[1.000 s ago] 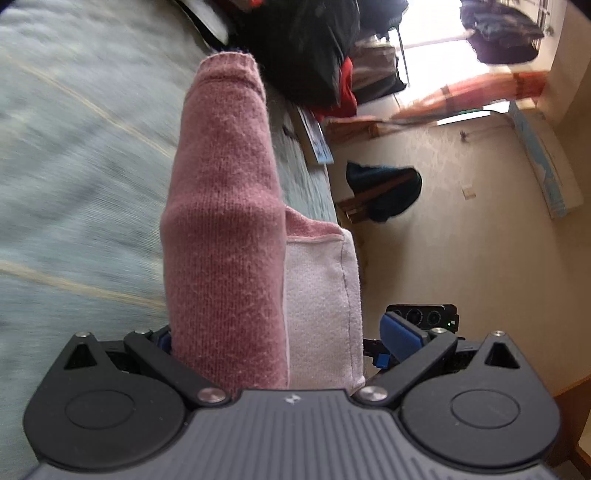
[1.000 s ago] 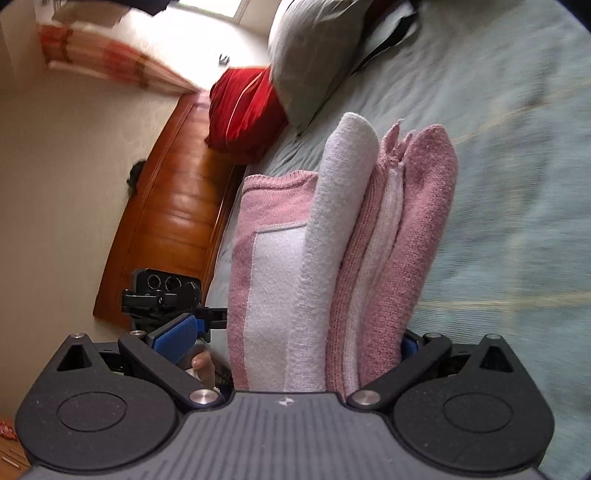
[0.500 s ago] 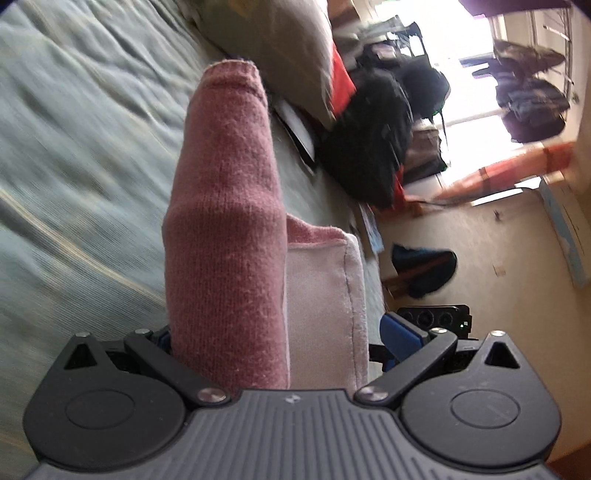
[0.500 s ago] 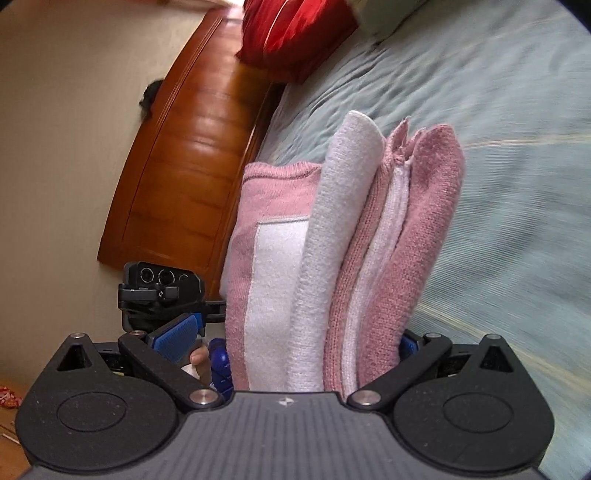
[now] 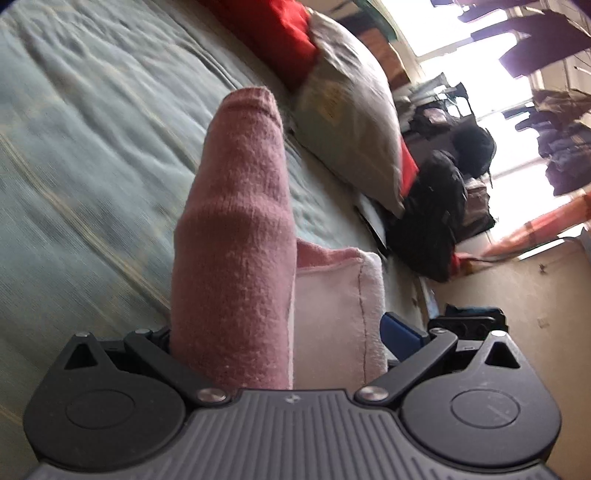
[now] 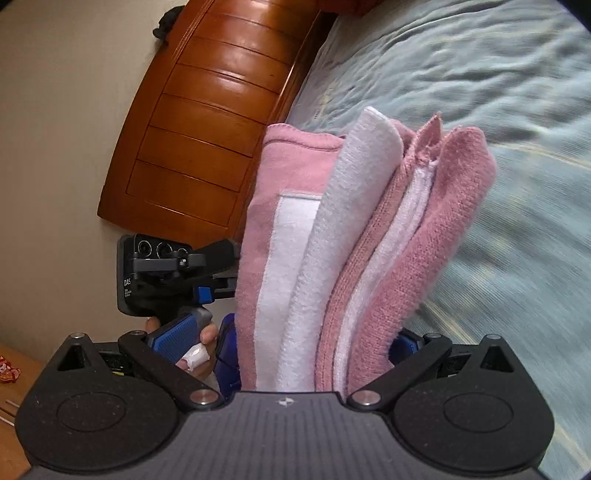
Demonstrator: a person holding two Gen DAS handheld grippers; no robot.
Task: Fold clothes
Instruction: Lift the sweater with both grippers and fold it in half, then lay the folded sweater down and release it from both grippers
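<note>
A folded pink and white knit garment (image 5: pixel 236 236) stands up thick between the jaws of my left gripper (image 5: pixel 282 328), which is shut on it. Only the right blue pad (image 5: pixel 399 332) shows, touching the white layer. In the right wrist view the same garment (image 6: pixel 369 236) shows several pink and white layers, and my right gripper (image 6: pixel 293 336) is shut on its lower end. The left blue pad (image 6: pixel 181 332) stands a little off the cloth. The other gripper (image 6: pixel 166 266) and a person's hand (image 6: pixel 199 354) are just behind it. The bundle hangs over the bed.
A teal bedspread (image 5: pixel 92 166) lies under the bundle. A grey pillow (image 5: pixel 351 122) and a red one (image 5: pixel 280 33) rest at the bed's far end. Black bags (image 5: pixel 443 206) sit on the floor. A wooden bed board (image 6: pixel 207 122) stands left, with a wooden table corner (image 6: pixel 14 369) below.
Both grippers have swung together with the bundle still held. The left view now takes in the pillows, and the right view has turned toward the wooden bed board.
</note>
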